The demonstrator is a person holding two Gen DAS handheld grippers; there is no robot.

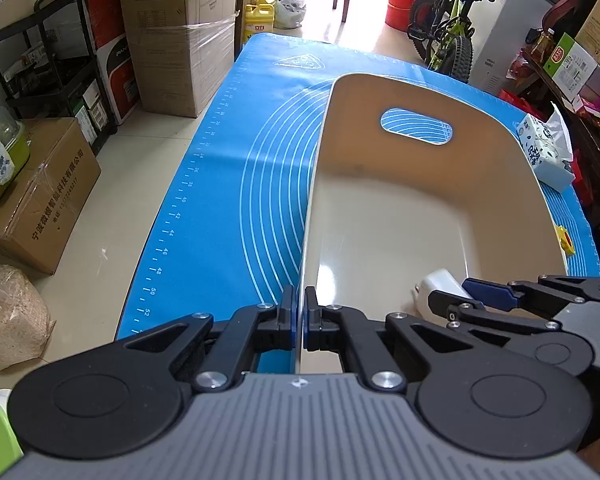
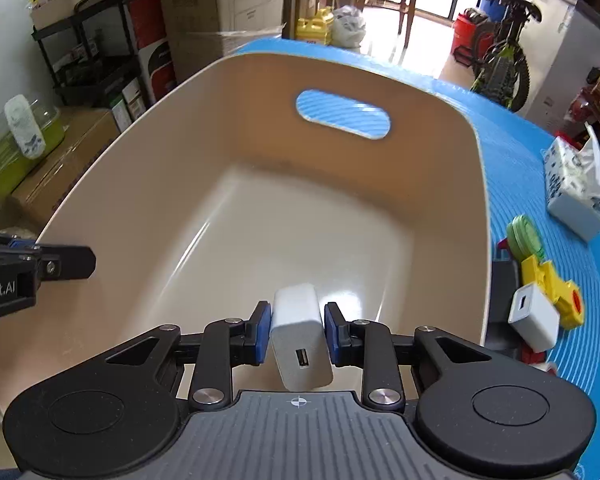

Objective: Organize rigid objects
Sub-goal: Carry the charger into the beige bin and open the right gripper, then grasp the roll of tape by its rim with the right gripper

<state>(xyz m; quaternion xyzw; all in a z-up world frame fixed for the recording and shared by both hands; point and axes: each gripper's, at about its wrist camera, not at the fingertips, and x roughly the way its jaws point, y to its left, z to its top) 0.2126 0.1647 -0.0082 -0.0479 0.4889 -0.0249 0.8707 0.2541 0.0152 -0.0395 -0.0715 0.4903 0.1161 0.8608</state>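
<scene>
Left gripper (image 1: 299, 316) clamped on the bin (image 1: 380, 208) wall at its 9 o'clock side. Right gripper (image 2: 296, 334) grips a white charger (image 2: 298, 334) over the bin's 6 o'clock end. Second charger (image 2: 534, 322) outside at 3 o'clock.

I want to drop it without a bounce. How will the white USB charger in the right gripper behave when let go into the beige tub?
The white USB charger looks like a stiff, smooth plastic block, so it may slide on the glossy floor of the beige tub. Its flat faces make rolling unlikely. The right gripper holds it low inside the tub, so a short, gentle drop seems likely.
</scene>
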